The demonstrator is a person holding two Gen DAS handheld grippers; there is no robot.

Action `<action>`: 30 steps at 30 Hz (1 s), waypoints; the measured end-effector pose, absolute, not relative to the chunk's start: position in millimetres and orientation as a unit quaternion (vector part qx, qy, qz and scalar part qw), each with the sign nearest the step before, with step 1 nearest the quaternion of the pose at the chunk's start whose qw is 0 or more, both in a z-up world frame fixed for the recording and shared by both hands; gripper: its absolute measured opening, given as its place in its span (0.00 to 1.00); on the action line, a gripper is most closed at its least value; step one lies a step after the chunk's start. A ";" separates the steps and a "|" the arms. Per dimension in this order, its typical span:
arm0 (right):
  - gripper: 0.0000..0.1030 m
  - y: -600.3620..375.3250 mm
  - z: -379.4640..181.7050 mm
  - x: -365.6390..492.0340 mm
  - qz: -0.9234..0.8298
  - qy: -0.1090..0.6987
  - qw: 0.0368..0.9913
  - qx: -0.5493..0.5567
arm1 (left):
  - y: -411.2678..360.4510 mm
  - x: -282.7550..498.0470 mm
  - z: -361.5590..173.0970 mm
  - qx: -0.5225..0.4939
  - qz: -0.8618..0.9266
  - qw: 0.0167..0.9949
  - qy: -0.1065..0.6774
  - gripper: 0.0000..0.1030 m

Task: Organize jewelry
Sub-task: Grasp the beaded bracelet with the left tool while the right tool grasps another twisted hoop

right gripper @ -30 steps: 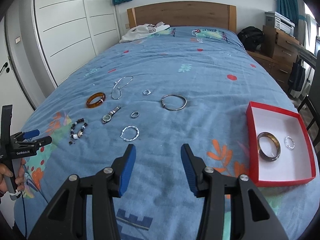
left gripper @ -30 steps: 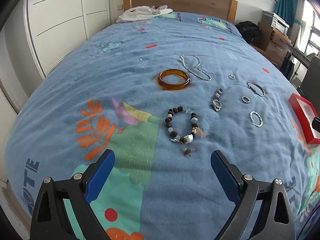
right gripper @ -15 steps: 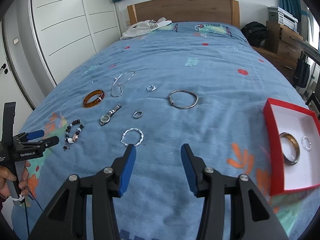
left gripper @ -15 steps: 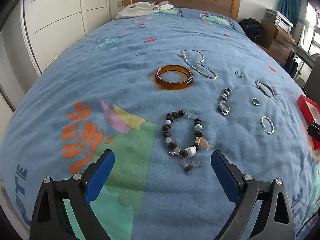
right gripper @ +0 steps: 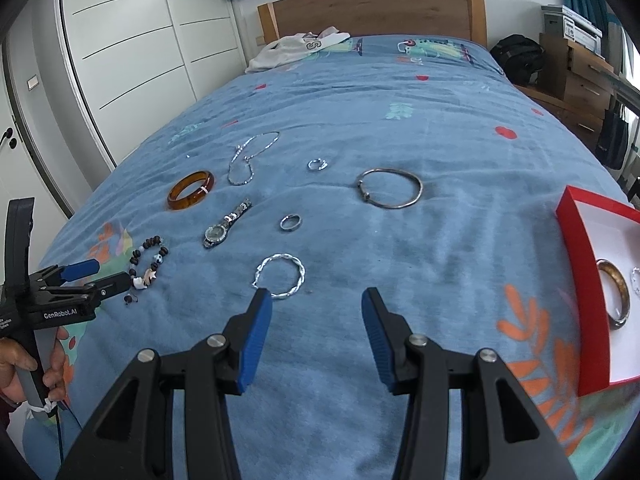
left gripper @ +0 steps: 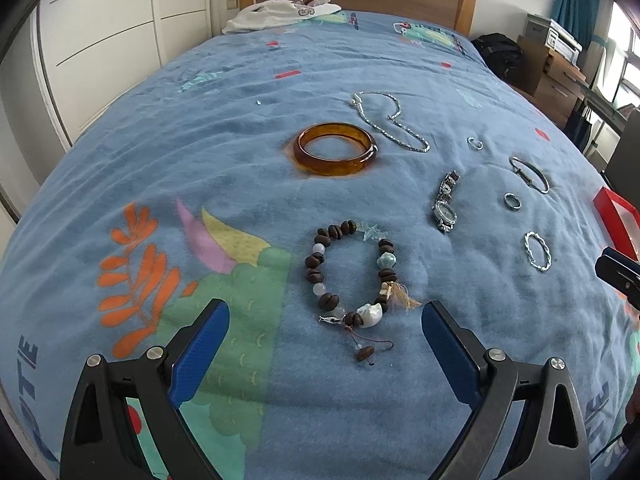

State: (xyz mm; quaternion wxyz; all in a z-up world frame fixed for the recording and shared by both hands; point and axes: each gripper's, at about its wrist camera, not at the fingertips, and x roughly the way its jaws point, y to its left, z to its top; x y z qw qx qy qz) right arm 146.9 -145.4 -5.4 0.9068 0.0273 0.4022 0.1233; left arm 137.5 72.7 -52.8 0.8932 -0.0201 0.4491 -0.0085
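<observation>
The left tool (left gripper: 324, 336) hangs over the blue bed (left gripper: 240, 184) with its jaws spread wide and nothing between the pads; the beaded bracelet (left gripper: 352, 276) lies on the cover just ahead of the gap, its tassel end nearest the tool. The right tool (right gripper: 316, 332) is likewise parted and empty, jaws narrower than the left's, with the twisted silver bracelet (right gripper: 280, 276) on the cover just beyond its left finger. Further up the bed lie the amber bangle (left gripper: 335, 154), a silver chain (left gripper: 390, 122) beside it, a watch (left gripper: 445, 204), a band ring (right gripper: 291, 222), a small open ring (right gripper: 317, 164) and a thin wire bangle (right gripper: 390, 189), all apart from one another. The red box (right gripper: 580, 280) sits at the right edge of the bed, holding a second amber bangle (right gripper: 614, 298) and a small silver ring (right gripper: 635, 280). A hand (right gripper: 18, 372) grips the left tool's handle at lower left of the right view.
</observation>
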 end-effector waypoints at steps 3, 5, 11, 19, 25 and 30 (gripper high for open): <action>0.44 -143.8 -9.0 149.1 0.123 0.404 0.906 0.028 | 71.4 140.3 -56.8 -0.020 -0.008 0.892 0.452 0.93; 0.44 -142.2 -11.5 150.2 0.125 0.406 0.905 0.026 | 71.2 142.8 -59.8 -0.020 -0.008 0.891 0.453 0.93; 0.44 -135.3 -18.8 154.1 0.136 0.412 0.901 0.027 | 70.2 147.0 -69.1 -0.022 -0.002 0.888 0.459 0.93; 0.44 -116.8 -32.6 168.0 0.153 0.421 0.894 0.019 | 71.5 152.4 -78.5 -0.024 0.002 0.885 0.464 0.93; 0.52 -105.5 -39.8 180.1 0.159 0.422 0.892 0.018 | 69.4 158.9 -82.1 -0.022 0.000 0.885 0.465 0.94; 0.52 -96.7 -44.6 189.1 0.162 0.426 0.890 0.013 | 69.7 165.7 -84.4 -0.027 -0.003 0.885 0.465 0.94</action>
